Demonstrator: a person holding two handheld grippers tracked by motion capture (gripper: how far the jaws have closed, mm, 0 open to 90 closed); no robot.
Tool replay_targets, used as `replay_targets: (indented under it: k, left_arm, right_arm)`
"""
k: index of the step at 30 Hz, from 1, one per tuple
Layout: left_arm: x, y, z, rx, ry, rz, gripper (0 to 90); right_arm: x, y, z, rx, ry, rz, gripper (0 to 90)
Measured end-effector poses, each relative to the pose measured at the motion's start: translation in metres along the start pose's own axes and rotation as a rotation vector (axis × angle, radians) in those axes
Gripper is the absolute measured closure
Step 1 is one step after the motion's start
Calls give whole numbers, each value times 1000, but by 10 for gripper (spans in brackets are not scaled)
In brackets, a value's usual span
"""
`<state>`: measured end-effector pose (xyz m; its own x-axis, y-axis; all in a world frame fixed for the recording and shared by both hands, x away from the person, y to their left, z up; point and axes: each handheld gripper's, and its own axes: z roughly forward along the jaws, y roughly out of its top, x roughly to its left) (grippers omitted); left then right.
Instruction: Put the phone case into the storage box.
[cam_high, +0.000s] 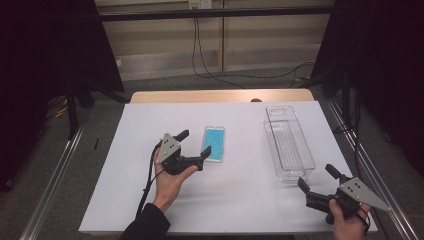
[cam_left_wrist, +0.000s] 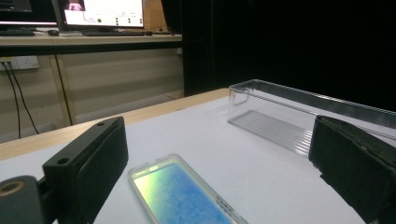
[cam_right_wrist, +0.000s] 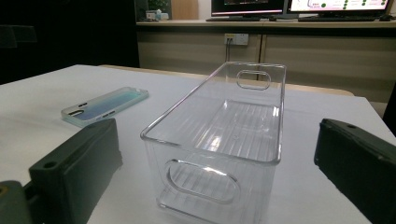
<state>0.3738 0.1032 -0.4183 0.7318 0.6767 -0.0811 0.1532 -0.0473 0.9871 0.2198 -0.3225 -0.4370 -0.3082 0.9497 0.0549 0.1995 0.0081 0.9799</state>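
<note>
I've got the left gripper (cam_high: 196, 143) lined up low beside the phone case (cam_high: 214, 143), jaws spread wide and empty, so it can close across the case's width; the case lies flat mid-table, its near end just entering that gap. My right gripper (cam_high: 315, 178) waits, also wide and empty, facing the near end of the clear bin (cam_high: 289, 145) at the right, probably to steady it

I can't read any text here; what's on the monitors (cam_right_wrist: 299, 5) is too small to make out.
</note>
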Motion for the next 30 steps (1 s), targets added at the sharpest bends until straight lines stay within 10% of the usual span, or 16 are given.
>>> replay_targets:
  k: [14, 30]
  left_arm:
    - [16, 1, 28, 26, 48, -5, 68]
    - [15, -4, 29, 74, 18, 7, 600]
  right_arm:
    - [0, 0, 0, 1, 0, 0, 0]
    - [0, 0, -1, 1, -2, -2, 0]
